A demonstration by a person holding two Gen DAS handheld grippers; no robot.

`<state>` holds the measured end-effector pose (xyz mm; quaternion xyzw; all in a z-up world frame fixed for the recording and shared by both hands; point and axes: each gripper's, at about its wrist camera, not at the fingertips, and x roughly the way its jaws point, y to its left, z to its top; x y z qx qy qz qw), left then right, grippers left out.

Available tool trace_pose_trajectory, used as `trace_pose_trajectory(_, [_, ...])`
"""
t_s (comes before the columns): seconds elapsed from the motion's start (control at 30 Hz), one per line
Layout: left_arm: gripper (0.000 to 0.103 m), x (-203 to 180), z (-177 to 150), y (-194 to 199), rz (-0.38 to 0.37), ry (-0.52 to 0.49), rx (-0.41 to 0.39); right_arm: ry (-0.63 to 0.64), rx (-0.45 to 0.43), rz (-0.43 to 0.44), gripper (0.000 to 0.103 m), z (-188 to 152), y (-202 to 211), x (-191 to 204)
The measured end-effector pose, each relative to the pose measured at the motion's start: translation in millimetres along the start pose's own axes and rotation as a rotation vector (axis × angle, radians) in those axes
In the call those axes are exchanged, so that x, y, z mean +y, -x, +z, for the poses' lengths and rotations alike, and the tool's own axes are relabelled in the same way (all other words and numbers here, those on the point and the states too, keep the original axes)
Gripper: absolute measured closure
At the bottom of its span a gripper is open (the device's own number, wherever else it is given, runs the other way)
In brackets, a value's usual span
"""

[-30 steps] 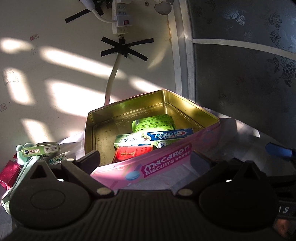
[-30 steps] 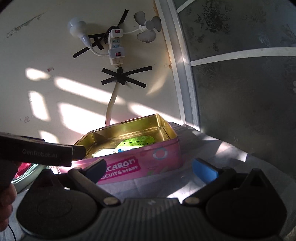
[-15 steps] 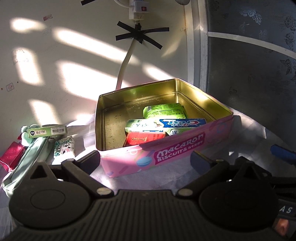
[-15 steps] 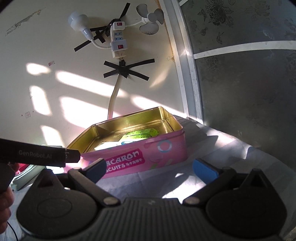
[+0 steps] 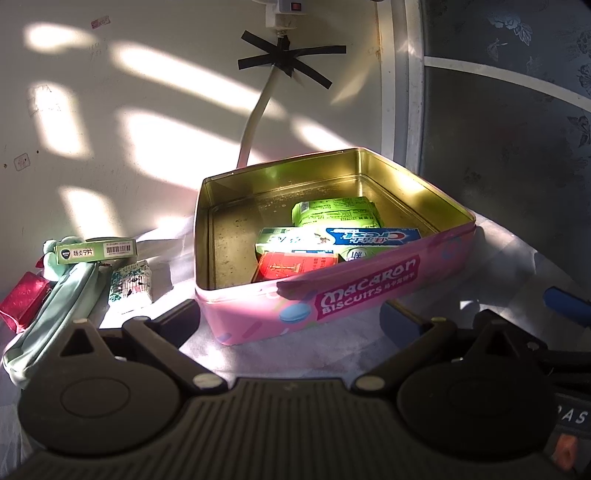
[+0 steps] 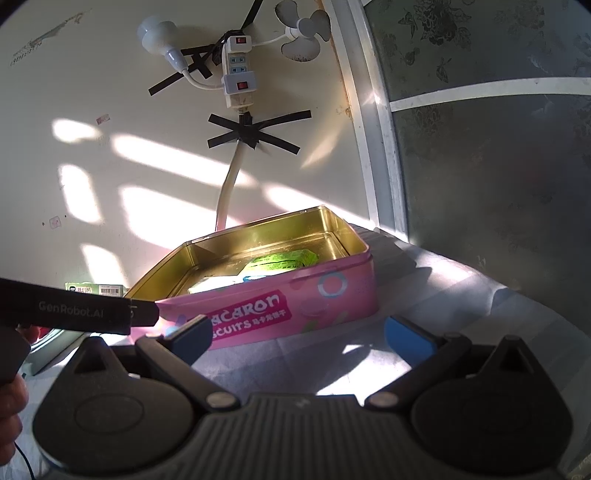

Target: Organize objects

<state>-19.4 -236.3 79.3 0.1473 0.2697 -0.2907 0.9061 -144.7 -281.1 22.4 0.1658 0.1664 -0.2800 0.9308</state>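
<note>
Left tongs pulled back from pink tin, apart, empty; right tongs apart too. Green box likely next.

glossy metal tin, cloth pouch

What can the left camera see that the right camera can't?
Only the left wrist view shows the red box and Crest toothpaste box inside the tin, plus the mint pencil case and magenta pouch. Only the right wrist view shows the light bulb, small fan and the left gripper's body. Both show the pink Macaron tin and green medicine box.
</note>
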Motion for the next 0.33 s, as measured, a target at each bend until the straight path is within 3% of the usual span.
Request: trace_pose_trajectory(0.33, [0.0, 30, -10, 5, 0.022, 0.054, -0.022, 0.049, 0.021, 0.041, 0.0, 1, -8, 17])
